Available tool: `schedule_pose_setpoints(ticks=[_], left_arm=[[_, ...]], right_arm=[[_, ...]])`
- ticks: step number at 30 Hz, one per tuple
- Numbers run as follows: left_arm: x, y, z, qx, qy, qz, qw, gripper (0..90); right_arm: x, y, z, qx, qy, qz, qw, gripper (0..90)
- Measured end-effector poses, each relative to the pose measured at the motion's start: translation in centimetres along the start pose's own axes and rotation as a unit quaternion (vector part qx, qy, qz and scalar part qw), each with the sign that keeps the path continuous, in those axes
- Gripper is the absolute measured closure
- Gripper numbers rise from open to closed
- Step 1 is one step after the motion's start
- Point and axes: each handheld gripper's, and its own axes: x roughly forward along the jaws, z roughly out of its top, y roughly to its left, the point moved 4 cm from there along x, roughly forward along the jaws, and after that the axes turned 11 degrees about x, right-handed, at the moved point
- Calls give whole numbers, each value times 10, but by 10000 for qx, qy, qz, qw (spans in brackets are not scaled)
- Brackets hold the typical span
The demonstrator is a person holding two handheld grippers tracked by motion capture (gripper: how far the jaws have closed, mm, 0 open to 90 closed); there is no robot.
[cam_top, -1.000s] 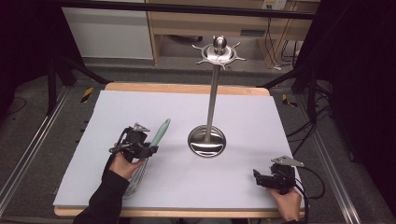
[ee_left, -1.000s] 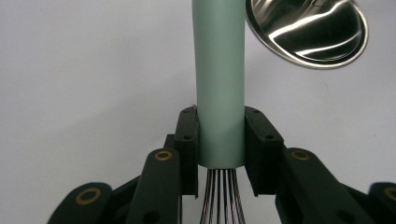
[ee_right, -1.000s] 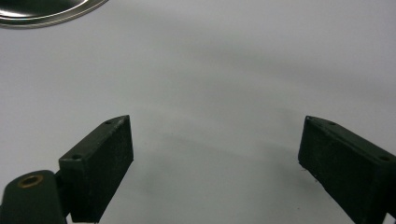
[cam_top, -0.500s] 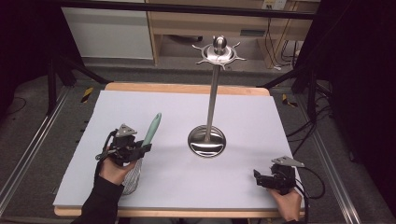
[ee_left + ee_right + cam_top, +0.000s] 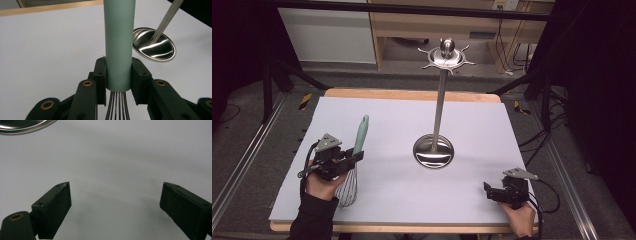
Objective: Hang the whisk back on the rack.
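A whisk with a pale green handle (image 5: pixel 361 132) and a wire head (image 5: pixel 347 189) sits at the table's left. My left gripper (image 5: pixel 353 156) is shut on the handle's lower end, just above the wires; in the left gripper view both pads press the green handle (image 5: pixel 119 42) between my left gripper's jaws (image 5: pixel 119 79). A steel utensil stand (image 5: pixel 433 150) rises from a round base at mid-table to a hooked crown (image 5: pixel 446 55). My right gripper (image 5: pixel 488 190) rests low at the front right, open with nothing between its pads (image 5: pixel 115 207).
The white table surface (image 5: pixel 402 115) has a wooden rim (image 5: pixel 412 94) at the back. The stand's shiny base (image 5: pixel 153 45) lies right of the whisk handle. Black frame bars and cables run along both sides of the table.
My left gripper has drawn the whisk leftward and toward the front edge, its handle swinging more upright. The right gripper has stayed where it was.
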Motion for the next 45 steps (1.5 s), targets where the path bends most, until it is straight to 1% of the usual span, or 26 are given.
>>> schedule_pose_setpoints(ticks=[2, 5, 6, 8, 10, 11, 13, 14, 18, 21, 25, 26, 27, 28, 29, 30, 31, 32, 33, 35, 36, 38, 40, 42, 43, 45], left_arm=[[-2, -1, 2, 12, -45, 5, 10000, 686], [-10, -3, 7, 54, -258, 57, 9996, 686], [-10, -3, 7, 54, -258, 57, 9996, 686], [-14, -3, 10, 41, -391, 83, 9992, 686], [-16, -3, 11, 49, -427, 88, 9990, 686], [-18, -3, 13, 53, -514, 113, 9986, 686], [-19, -3, 14, 50, -524, 88, 9986, 686], [-21, -4, 16, 74, -584, 92, 9982, 686], [-24, -3, 21, 78, -687, 114, 9975, 685], [-28, -4, 27, 97, -838, 151, 9963, 686], [-31, -6, 37, 144, -976, 95, 9951, 685], [-31, -6, 37, 144, -976, 95, 9951, 685], [-31, -7, 39, 166, -1028, 95, 9945, 685], [-32, -7, 41, 165, -1047, 76, 9943, 685], [-33, -7, 43, 160, -1112, 68, 9936, 685], [-33, -7, 43, 160, -1112, 68, 9936, 685], [-35, -7, 47, 130, -1184, 61, 9929, 685], [-35, -7, 47, 130, -1184, 61, 9929, 685], [-37, -7, 51, 119, -1260, 19, 9920, 685], [-37, -7, 54, 129, -1297, 5, 9915, 685], [-38, -9, 59, 179, -1331, 11, 9909, 685], [-38, -10, 61, 214, -1337, 10, 9908, 685], [-37, -13, 67, 255, -1378, -24, 9901, 685], [-37, -15, 69, 262, -1400, -54, 9898, 685], [-35, -17, 74, 284, -1428, -72, 9893, 685], [-35, -18, 76, 300, -1429, -83, 9892, 685]], right_arm=[[0, 0, 0, -2, -1, 0, 10000, 107], [0, 0, 0, -1, -5, 0, 10000, 107], [0, 0, 0, -1, -4, -2, 10000, 107], [0, 0, 0, -12, -13, 4, 10000, 107], [0, 0, 0, -8, -13, 7, 10000, 107], [0, -1, 1, -11, -22, 8, 10000, 107], [0, -1, 1, -9, -28, 9, 10000, 107], [0, -1, 1, -10, -35, 8, 10000, 107], [1, -1, 1, -13, -45, -3, 10000, 106], [0, 1, 1, 39, -21, -2, 10000, 107], [1, 0, 1, 24, -29, -24, 10000, 107], [1, 0, 1, 31, -20, -18, 10000, 107], [1, 0, 1, 31, -20, -18, 10000, 107], [1, 0, 1, 27, -20, -23, 10000, 107], [1, -1, 1, -31, -40, -31, 10000, 107], [1, -1, 1, -31, -40, -31, 10000, 107], [1, 0, 1, 34, -21, -24, 10000, 107], [1, 0, 0, 33, -9, -32, 10000, 107], [1, 0, 0, 31, -6, -30, 10000, 107], [1, 1, 0, 26, -9, -22, 10000, 107], [1, 0, 0, 30, -9, -32, 10000, 107], [1, 0, 1, 31, -12, -32, 10000, 107], [1, 0, 1, 35, -25, -25, 10000, 107], [1, 0, 1, 33, -23, -26, 10000, 107], [1, 0, 1, -22, -20, -28, 10000, 107], [1, 0, 1, -33, -20, -20, 10000, 107]])
